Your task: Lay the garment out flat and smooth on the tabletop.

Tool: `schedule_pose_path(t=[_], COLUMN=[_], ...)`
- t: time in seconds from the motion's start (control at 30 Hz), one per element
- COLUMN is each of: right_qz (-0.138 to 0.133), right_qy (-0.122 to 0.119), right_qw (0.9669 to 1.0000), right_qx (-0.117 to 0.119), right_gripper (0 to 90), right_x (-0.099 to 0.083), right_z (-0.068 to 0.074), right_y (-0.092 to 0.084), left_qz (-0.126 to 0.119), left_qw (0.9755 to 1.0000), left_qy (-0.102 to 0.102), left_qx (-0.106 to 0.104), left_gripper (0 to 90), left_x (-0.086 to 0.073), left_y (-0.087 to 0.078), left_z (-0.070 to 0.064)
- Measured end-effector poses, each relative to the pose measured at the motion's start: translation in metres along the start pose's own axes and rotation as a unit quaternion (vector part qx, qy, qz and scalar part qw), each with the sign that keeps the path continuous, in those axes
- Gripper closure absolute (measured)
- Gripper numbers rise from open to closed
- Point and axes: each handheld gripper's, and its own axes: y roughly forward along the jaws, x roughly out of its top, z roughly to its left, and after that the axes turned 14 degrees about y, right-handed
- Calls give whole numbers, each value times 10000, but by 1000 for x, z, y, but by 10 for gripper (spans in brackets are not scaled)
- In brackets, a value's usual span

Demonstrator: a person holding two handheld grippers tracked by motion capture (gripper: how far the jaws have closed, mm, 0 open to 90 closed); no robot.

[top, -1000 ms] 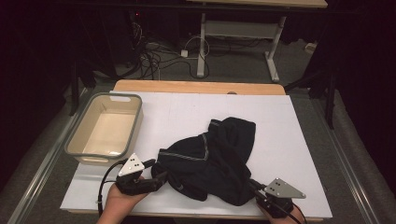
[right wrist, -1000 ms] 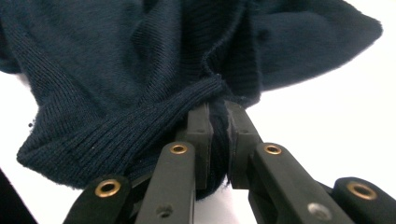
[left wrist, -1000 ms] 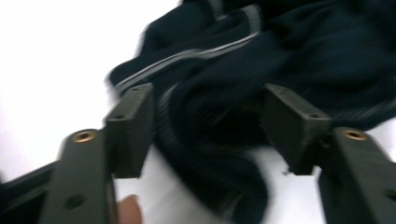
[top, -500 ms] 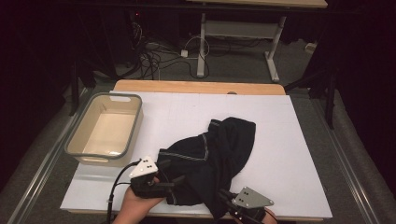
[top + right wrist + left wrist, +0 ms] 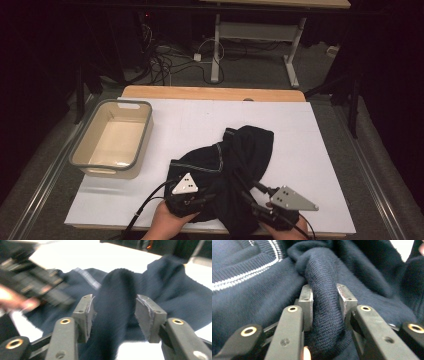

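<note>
Left gripper view has the left claw (image 5: 325,293) clenched on a thick fold of the dark sweater (image 5: 257,302); its jaws have just been closing, pads pressing the knit, likely to anchor that side. Opposite, the right claw (image 5: 113,305) has just been opening: a ridge of sweater stands between its pads, the right pad clearly off it, so it looks released. That sweater lies bunched by the desk's (image 5: 320,150) near edge, the tub (image 5: 80,159) at the left edge.

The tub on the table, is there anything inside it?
No, the tub shows a bare pale bottom, and the dark sweater lies beside it on the table.
</note>
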Motion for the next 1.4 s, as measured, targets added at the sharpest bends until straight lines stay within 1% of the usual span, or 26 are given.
schedule_pose_path(t=[0.07,0.17,0.2,0.27,0.33,0.4,0.47,0.5,0.53,0.57,0.6,0.63,0.67,0.7,0.77,0.83,0.9,0.97,1.0,1.07,1.13,1.2,1.23,1.3,1.37,1.4], right_qz=[-94,-97,-44,82,336,740,1150,1294,1392,1446,1431,1366,1316,1256,1075,882,706,579,544,472,435,394,374,372,385,406], right_qy=[-21,-162,-199,-136,46,268,353,395,394,415,467,483,453,377,348,282,349,363,378,414,569,645,669,771,926,940], right_qw=[9999,9995,9994,9991,9980,9942,9883,9859,9843,9839,9850,9868,9881,9891,9910,9927,9936,9939,9935,9926,9920,9914,9914,9908,9904,9904], right_qx=[-87,-241,-278,-392,-526,-737,-942,-987,-1013,-967,-846,-722,-659,-676,-719,-778,-809,-869,-931,-1040,-1039,-1073,-1062,-1044,-952,-934], right_gripper=[457,417,399,379,282,195,152,165,220,340,510,650,722,751,768,773,776,777,778,778,778,778,778,779,778,778], right_x=[14,40,49,63,73,72,60,53,46,41,38,37,36,36,35,32,27,21,17,8,-2,-10,-14,-24,-33,-36], right_z=[-5,-9,-11,-17,-26,-36,-44,-47,-49,-52,-54,-55,-55,-55,-56,-58,-63,-68,-70,-76,-81,-84,-85,-87,-86,-85], right_y=[7,31,43,69,99,124,139,142,144,143,141,138,135,131,118,102,83,63,53,33,15,-3,-11,-25,-33,-36], left_qz=[8,-11,-3,-29,-63,-85,-164,-218,-233,-249,-269,-302,-364,-423,-483,-423,-298,-190,-93,351,656,851,918,993,1042,1022], left_qw=[10000,10000,9999,10000,10000,10000,9999,9997,9996,9992,9987,9982,9974,9964,9946,9938,9924,9895,9876,9818,9796,9783,9776,9783,9794,9798], left_qy=[97,90,114,55,37,22,-17,-35,-50,-59,-83,-147,-266,-404,-613,-666,-670,-784,-834,-891,-1012,-1216,-1198,-1082,-885,-834], left_qx=[-9,4,14,14,2,-15,37,86,179,304,417,504,554,613,684,782,988,1197,1330,1638,1608,1448,1466,1462,1484,1503], left_gripper=[688,685,683,681,673,632,558,516,485,452,419,401,390,359,323,281,250,212,205,152,137,137,138,166,257,320], left_x=[-1,-5,-7,-10,-13,-16,-19,-21,-24,-26,-28,-30,-33,-35,-39,-39,-39,-39,-39,-38,-39,-40,-39,-34,-32,-31], left_y=[-5,-11,-13,-18,-22,-28,-39,-45,-52,-58,-64,-69,-73,-76,-78,-75,-72,-69,-67,-61,-53,-45,-43,-38,-34,-33], left_z=[-4,-9,-10,-11,-13,-15,-17,-17,-16,-15,-13,-9,-5,0,8,13,17,23,26,30,36,43,44,44,45,46])
